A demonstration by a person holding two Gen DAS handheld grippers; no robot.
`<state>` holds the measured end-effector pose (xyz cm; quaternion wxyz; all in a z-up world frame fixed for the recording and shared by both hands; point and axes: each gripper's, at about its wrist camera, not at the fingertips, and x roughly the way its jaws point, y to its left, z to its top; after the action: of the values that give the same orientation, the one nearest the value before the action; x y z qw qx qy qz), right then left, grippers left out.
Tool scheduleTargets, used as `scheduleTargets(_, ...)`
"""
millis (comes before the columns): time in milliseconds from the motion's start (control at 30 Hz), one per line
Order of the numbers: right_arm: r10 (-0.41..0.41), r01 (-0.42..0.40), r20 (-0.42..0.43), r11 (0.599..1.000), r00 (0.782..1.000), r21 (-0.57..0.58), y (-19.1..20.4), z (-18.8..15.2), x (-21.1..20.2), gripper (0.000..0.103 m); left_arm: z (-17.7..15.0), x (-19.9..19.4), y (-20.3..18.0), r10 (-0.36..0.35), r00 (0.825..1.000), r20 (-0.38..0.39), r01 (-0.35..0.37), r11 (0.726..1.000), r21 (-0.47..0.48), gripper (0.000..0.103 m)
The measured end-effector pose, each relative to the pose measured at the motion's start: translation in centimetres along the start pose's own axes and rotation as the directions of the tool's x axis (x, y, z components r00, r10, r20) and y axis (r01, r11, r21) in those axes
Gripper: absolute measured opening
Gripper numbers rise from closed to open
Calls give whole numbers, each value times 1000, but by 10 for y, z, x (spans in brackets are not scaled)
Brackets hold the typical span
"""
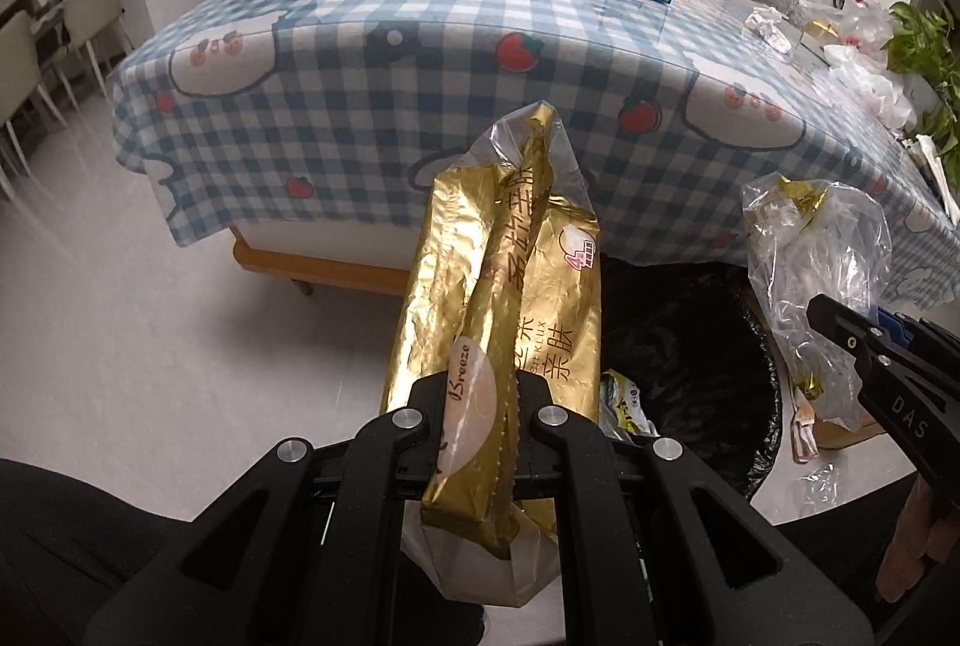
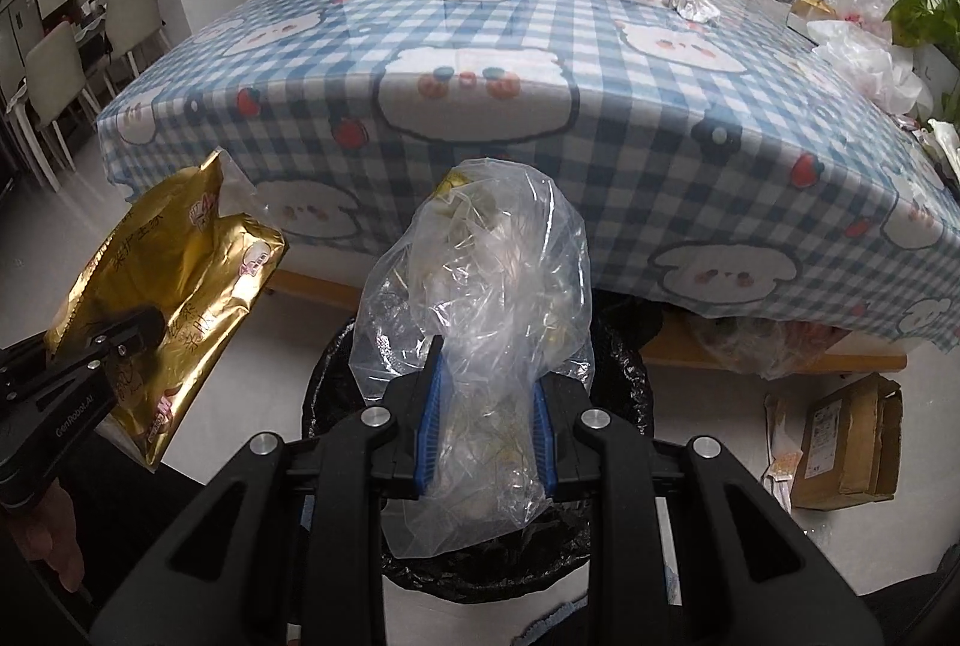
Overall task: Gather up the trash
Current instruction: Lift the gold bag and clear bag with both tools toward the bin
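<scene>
At the centre of the left wrist view, the left gripper (image 1: 480,406) pinches a shiny, creased gold wrapper (image 1: 510,298). The right gripper (image 2: 483,421) is closed on a crumpled clear plastic bag (image 2: 492,298), above the round black-lined bin (image 2: 624,376).

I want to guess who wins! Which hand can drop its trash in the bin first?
Probably right: the right gripper holds the clear bag directly above the black bin, while the left gripper's gold wrapper hangs beside it.
</scene>
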<state>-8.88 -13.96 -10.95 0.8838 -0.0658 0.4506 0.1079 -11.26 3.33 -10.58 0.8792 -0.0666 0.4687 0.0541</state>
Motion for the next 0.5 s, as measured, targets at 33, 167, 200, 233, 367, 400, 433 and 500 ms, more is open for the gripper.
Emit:
scheduleTargets(33, 0, 0, -10, 1000, 1000, 3, 0, -2, 5, 24, -1, 4, -1, 11, 1000, -1, -11, 1000, 1, 6)
scheduleTargets(167, 4, -4, -48, 1000, 999, 7, 0, -10, 25, 24, -8, 25, -4, 42, 999, -24, -42, 999, 13, 6)
scheduleTargets(200, 4, -4, -55, 1000, 998, 5, 1, -12, 30, 24, -10, 29, -4, 36, 999, -31, -36, 999, 6, 6)
scheduleTargets(233, 3, -3, -61, 1000, 998, 3, 1, -15, 34, 24, -12, 33, -4, 32, 999, -37, -32, 999, 0, 6)
scheduleTargets(367, 7, -7, -83, 1000, 997, 0, 5, -21, 49, 24, -18, 44, -6, 31, 999, -37, -31, 999, -9, 6)
scheduleTargets(400, 6, -7, -84, 1000, 996, -4, 6, -22, 51, 24, -18, 46, -6, 27, 999, -34, -28, 999, -16, 6)
scheduleTargets(433, 4, -5, -88, 1000, 996, -7, 7, -23, 54, 24, -19, 47, -6, 25, 999, -31, -26, 999, -22, 6)
scheduleTargets(500, 7, -8, -96, 1000, 995, -8, 7, -25, 58, 25, -20, 49, -6, 24, 999, -28, -25, 999, -32, 6)
